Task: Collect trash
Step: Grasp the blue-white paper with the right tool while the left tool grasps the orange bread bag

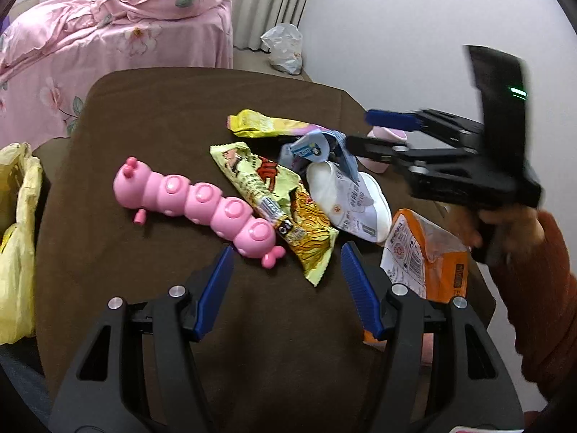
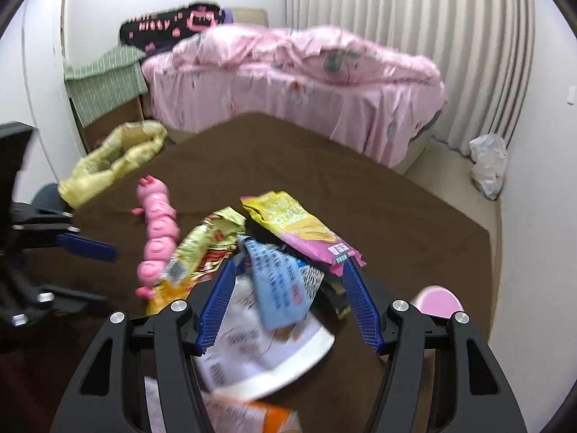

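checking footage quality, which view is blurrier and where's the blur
Right wrist view: blurrier overall, the white wrapper and blue wrapper smeared. Left wrist view: pink caterpillar toy sharp; only the right gripper is motion-blurred. Both show fisheye bending at the edges.

Right gripper [image 1: 360,130] and white wrapper [image 2: 259,339] motion-blurred.

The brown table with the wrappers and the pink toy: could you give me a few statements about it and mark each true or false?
1. A pink caterpillar toy lies on the brown table. True.
2. The left gripper is clamped on a wrapper. False: its jaws are open, with nothing between them.
3. A yellow bag sits at the table's edge. True.
4. The right gripper holds the toy. False: it is open above the blue wrapper.
5. The bed has green covers. False: they are pink.
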Tool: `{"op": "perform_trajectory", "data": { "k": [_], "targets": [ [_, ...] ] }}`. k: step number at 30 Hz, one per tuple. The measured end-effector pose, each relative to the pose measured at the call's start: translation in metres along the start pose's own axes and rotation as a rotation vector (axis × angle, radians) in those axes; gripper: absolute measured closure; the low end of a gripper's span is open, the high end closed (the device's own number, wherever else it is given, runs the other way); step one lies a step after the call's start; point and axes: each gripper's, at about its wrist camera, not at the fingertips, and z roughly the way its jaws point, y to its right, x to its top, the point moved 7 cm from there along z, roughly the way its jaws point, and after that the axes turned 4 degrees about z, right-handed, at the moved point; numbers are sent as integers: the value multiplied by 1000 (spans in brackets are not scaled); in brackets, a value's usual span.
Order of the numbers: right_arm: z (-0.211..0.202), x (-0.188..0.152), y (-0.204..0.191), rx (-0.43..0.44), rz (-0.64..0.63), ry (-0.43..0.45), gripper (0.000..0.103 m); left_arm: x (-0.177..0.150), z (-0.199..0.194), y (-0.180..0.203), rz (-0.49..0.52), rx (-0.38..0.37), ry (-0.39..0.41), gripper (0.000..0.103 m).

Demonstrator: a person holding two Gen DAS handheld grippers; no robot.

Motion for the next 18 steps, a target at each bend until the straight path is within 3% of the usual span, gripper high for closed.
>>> {"op": "perform_trajectory", "data": {
  "k": [1, 2, 3, 5, 6, 10, 15, 18],
  "targets": [
    [8, 0, 1, 6, 0, -19, 50, 0, -1, 0, -4, -4, 1, 44],
    [16, -1, 0, 24, 5, -47, 64, -1, -2, -1, -6, -8, 0, 44],
    [19, -4, -2, 39, 10, -63, 64, -1, -2, 0, -6, -10, 0, 44],
    [14, -3, -4, 39, 15, -41, 86, -2, -2, 0, -3, -14, -1, 44],
    [9, -4, -6, 51, 25, -38, 91, -3, -2, 1, -2, -17, -1, 44],
    [-17, -8, -5, 38, 67, 10, 99, -4, -2, 5, 2, -28, 1, 44],
    [-49, -13, 1, 19, 114, 55, 99, -4, -9, 11, 11, -43, 16, 44],
    [-67, -22, 10, -39, 138, 72, 99, -3, -16, 22, 27, -81, 29, 44]
  ]
}}
